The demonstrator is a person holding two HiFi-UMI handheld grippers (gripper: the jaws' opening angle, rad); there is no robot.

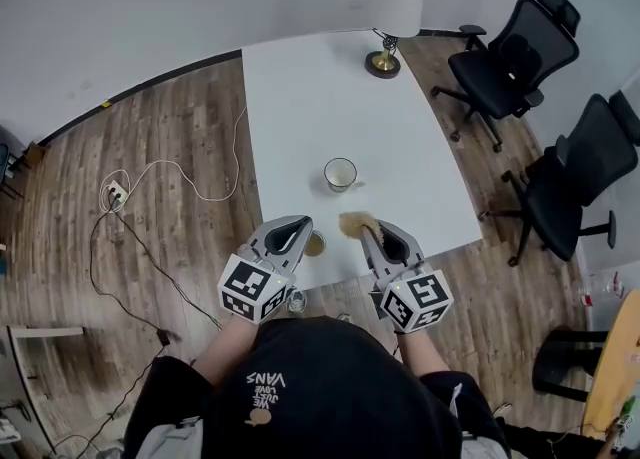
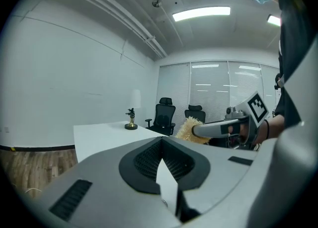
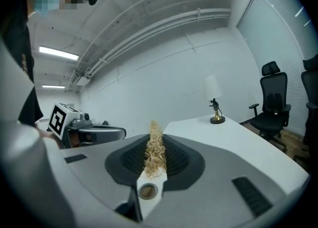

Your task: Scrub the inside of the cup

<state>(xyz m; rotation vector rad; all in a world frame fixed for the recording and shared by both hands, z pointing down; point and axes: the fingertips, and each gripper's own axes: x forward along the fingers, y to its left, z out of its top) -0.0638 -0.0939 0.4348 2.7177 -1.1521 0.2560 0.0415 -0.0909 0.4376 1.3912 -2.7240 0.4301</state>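
A white cup stands upright on the white table, a little beyond both grippers. My right gripper is shut on a tan fibrous scrubber, which sticks out toward the cup's near side. In the right gripper view the scrubber stands clamped between the jaws. My left gripper hovers over the table's near edge, shut with nothing in it. The left gripper view shows its jaws closed together, and the right gripper with the scrubber off to the right. The cup is outside both gripper views.
A table lamp with a white shade stands at the table's far end. Two black office chairs sit right of the table. White cables and a power strip lie on the wooden floor to the left.
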